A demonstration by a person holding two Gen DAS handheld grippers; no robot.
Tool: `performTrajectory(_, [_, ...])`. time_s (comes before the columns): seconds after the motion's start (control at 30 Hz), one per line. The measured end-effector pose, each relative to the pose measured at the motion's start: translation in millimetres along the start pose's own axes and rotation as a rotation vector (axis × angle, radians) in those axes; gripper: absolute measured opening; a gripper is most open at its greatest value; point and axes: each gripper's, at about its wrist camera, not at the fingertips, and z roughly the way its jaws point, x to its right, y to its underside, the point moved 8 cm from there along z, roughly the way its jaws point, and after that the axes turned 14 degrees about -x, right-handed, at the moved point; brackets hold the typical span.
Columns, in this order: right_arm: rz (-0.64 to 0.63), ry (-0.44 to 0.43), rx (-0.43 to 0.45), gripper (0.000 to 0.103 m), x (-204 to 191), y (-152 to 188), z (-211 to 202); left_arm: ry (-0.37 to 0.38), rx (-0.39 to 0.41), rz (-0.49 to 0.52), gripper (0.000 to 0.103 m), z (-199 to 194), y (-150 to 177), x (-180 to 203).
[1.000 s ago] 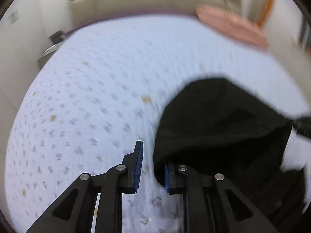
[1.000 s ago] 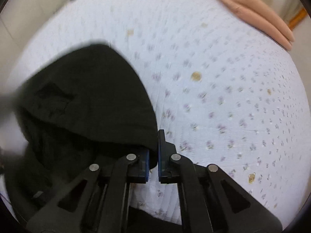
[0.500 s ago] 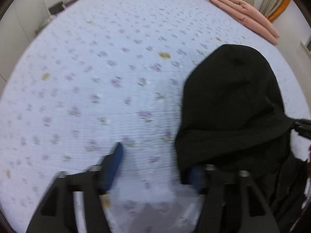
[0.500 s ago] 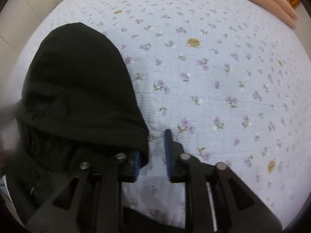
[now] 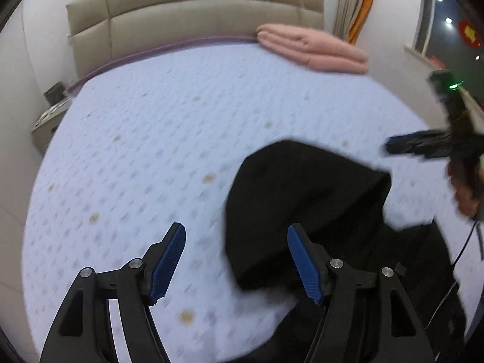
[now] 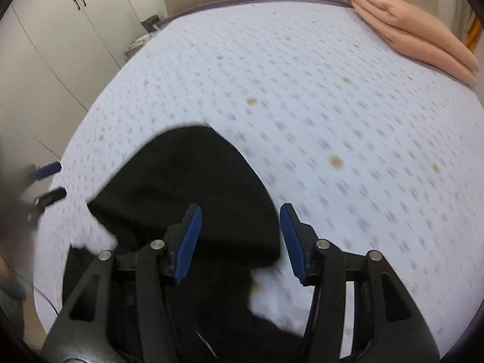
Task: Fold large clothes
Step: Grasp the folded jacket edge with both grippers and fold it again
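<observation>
Both of your grippers have let go of the black hooded garment [image 5: 305, 199] since a second ago and now hang above it. Its hood lies flat on the floral quilted bedspread [image 5: 169, 139], near the foot of the bed. Your left gripper [image 5: 236, 260] is opening, nothing between its blue pads [image 5: 168, 261]; your right gripper [image 6: 239, 242] is opening too, clear of the cloth. Folded pink blankets [image 6: 414, 33] rest by the padded headboard [image 5: 181, 21].

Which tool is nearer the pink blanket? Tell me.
Right. The right tool sits on the side of the black garment toward the pink blanket; the left tool is on the garment's far side.
</observation>
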Motion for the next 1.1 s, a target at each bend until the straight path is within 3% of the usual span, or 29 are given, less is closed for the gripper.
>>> performTrajectory(0.07, [-0.007,-0.032,-0.02,0.051,-14.1,-20.1,22.8,0.003,-0.014,-0.019,0.072,28.8,-17.3,9.9])
performTrajectory(0.13, [0.013,-0.061,-0.06,0.05,-24.5,-35.4,48.5,0.003,-0.102,-0.077,0.072,79.0,-21.0,11.0])
performTrajectory(0.2, [0.006,-0.029,-0.102,0.049,-29.8,-40.6,76.6,-0.003,-0.186,-0.093,0.072,119.2,-11.9,12.9])
performTrajectory(0.27, [-0.023,0.044,-0.152,0.047,-32.0,-34.5,99.8,-0.038,-0.2,-0.075,0.072,137.6,-2.7,15.9])
performTrajectory(0.37, [-0.071,0.1,-0.19,0.046,-28.2,-17.8,126.3,-0.029,-0.181,-0.09,0.076,142.7,0.4,14.2])
performTrajectory(0.57, [-0.06,0.07,-0.188,0.048,-22.6,-16.3,116.3,0.007,-0.183,-0.118,0.079,133.6,-1.5,6.5])
performTrajectory(0.73, [-0.026,-0.025,-0.164,0.054,9.2,2.0,74.5,-0.023,-0.114,-0.12,0.079,97.4,-8.8,-11.4])
performTrajectory(0.87, [0.074,-0.104,-0.186,0.059,51.9,18.3,64.3,-0.035,-0.138,-0.133,0.079,99.3,-13.2,-25.0])
performTrajectory(1.03, [0.214,-0.355,-0.303,0.061,72.3,36.0,99.6,0.163,-0.283,-0.178,0.079,138.3,-4.5,-21.2])
performTrajectory(1.1, [0.199,-0.388,-0.332,0.06,67.9,40.0,108.0,0.231,-0.317,-0.188,0.079,150.6,-2.8,-15.0])
